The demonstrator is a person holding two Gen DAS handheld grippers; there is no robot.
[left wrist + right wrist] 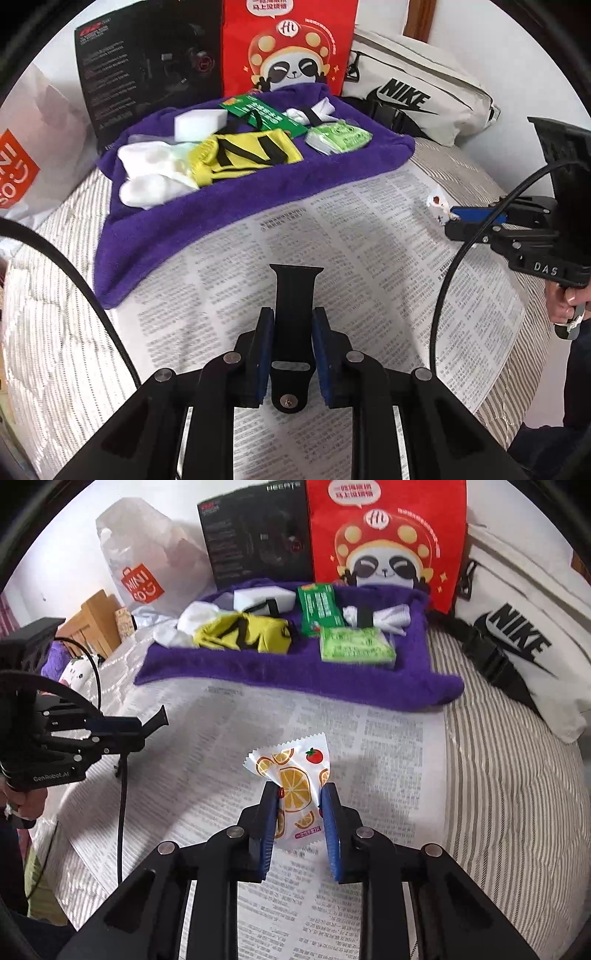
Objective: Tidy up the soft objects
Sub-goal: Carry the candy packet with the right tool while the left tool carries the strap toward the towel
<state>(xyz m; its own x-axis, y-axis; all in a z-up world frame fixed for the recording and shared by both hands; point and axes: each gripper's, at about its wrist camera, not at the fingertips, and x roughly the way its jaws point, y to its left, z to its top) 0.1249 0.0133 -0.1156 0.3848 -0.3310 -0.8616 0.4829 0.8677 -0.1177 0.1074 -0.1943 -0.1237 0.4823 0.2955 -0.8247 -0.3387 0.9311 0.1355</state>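
Black strap (293, 295) above open newspaper (369, 258).

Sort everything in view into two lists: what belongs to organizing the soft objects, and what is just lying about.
Part of the job:
- black strap, gripped in the left claw
- orange-print packet, gripped in the right claw
- purple towel
- white socks, yellow sock, sponge, green packets

Lying about:
- newspaper
- red panda bag
- Nike bag
- black box
- Miniso bag

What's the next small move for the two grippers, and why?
Probably carry both loads to the purple towel: the left gripper is shut on a black strap, the right gripper clamps a fruit-print packet, and other soft items already lie there.
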